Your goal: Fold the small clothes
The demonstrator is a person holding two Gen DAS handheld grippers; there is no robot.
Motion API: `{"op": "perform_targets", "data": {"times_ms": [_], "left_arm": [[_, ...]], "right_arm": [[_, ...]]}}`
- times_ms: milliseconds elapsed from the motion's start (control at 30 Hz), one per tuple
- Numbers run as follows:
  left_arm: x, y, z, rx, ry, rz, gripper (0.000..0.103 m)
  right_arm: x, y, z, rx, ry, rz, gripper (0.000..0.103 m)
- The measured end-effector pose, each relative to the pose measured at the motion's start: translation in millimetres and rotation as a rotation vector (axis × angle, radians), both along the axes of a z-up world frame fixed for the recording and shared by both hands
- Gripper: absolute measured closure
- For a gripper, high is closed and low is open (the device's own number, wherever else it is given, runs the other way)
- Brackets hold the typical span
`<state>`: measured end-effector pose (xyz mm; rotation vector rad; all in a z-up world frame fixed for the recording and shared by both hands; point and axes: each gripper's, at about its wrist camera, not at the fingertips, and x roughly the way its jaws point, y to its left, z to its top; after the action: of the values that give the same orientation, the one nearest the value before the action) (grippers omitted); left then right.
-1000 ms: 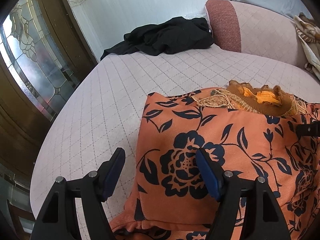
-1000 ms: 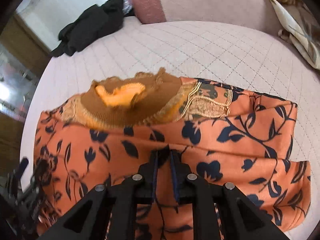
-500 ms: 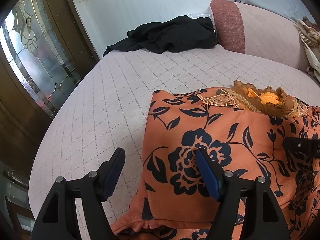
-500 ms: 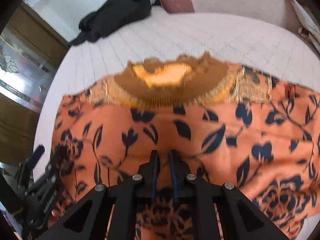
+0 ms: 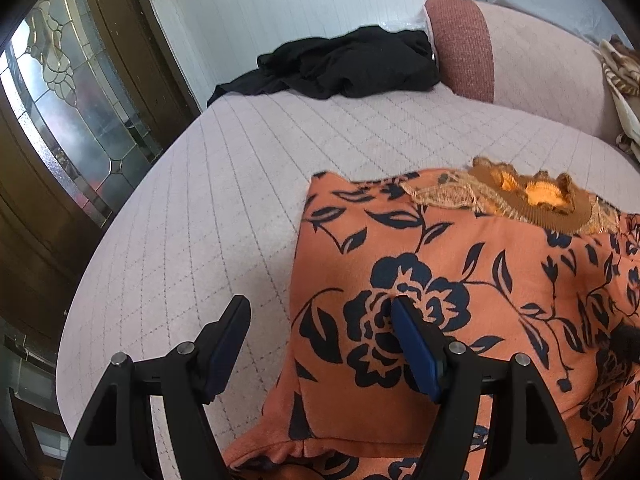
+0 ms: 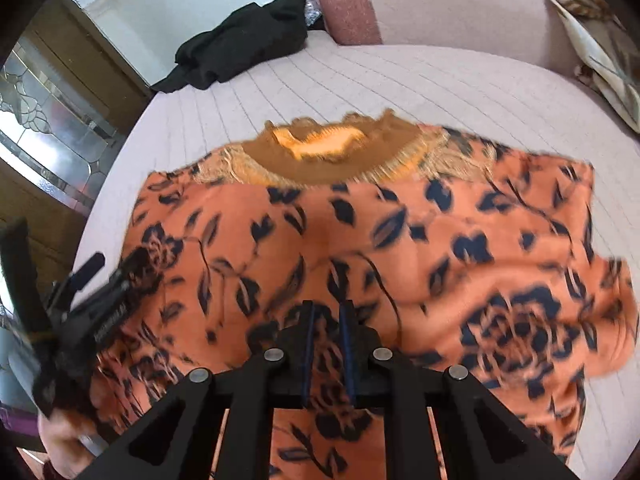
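Observation:
An orange garment with dark blue flowers (image 5: 440,280) lies on a pale quilted bed (image 5: 240,184), its brown ruffled collar (image 5: 532,196) at the far side. My left gripper (image 5: 320,340) is open over the garment's left edge, one finger above the bed, the other above the cloth. My right gripper (image 6: 326,320) is shut on a fold of the garment (image 6: 360,232) near its lower middle. The left gripper also shows at the left of the right wrist view (image 6: 92,300).
A black garment (image 5: 344,64) lies crumpled at the far end of the bed. A pink padded headboard (image 5: 500,52) stands behind it. A patterned cloth (image 6: 592,44) hangs at the far right. A wooden glass-paned door (image 5: 60,120) is to the left.
My right gripper has carried its fold of the garment across to the left, over the spread cloth. The left gripper has drifted slightly left and stays open.

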<state>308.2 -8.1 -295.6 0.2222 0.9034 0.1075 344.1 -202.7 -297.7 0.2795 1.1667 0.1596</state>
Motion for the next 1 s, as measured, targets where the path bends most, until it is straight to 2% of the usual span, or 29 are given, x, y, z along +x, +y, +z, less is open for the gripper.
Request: {"op": "perform_targets", "data": {"times_ms": [100, 300, 433, 533, 600, 667, 733, 833, 933, 1000], "left_arm": [[-1.0, -1.3, -2.4, 0.014, 0.003, -0.004, 0.029], [-1.6, 1.9, 4.4, -0.001, -0.013, 0.004, 0.029], [-1.8, -2.7, 6.3, -0.017, -0.009, -0.026, 0.029], [-3.8, -15.3, -0.7, 0.014, 0.015, -0.074, 0.025], [-5.2, -23.5, -6.2, 0.049, 0.027, -0.103, 0.025], [-6.7, -26.2, -6.2, 0.070, 0.020, -0.107, 0.025], [-7.2, -23.1, -2.7, 0.053, 0.017, -0.104, 0.025], [-9.6, -15.9, 3.4, 0.033, -0.002, -0.085, 0.025], [-9.9, -10.1, 6.3, 0.054, -0.023, -0.065, 0.025], [-7.6, -5.7, 3.8, 0.073, -0.013, -0.045, 0.024]], "right_arm": [[-8.7, -3.0, -13.8, -0.023, 0.038, 0.008, 0.088], [-22.8, -7.5, -1.6, -0.045, 0.005, 0.032, 0.088], [-32.4, -47.6, 8.5, -0.111, -0.032, -0.098, 0.088], [-35.5, -70.7, -4.0, -0.223, 0.004, -0.187, 0.088], [-39.1, -81.8, -16.8, -0.176, 0.034, -0.196, 0.088], [-44.5, -81.0, -15.8, -0.181, 0.002, -0.191, 0.088], [-47.6, -75.0, -10.9, -0.210, 0.018, -0.162, 0.088], [-52.5, -73.8, 1.6, -0.182, -0.006, -0.168, 0.088], [-61.8, -82.1, 12.3, -0.188, -0.057, -0.248, 0.088], [-65.3, -93.8, 5.7, -0.186, -0.043, -0.310, 0.088]]}}
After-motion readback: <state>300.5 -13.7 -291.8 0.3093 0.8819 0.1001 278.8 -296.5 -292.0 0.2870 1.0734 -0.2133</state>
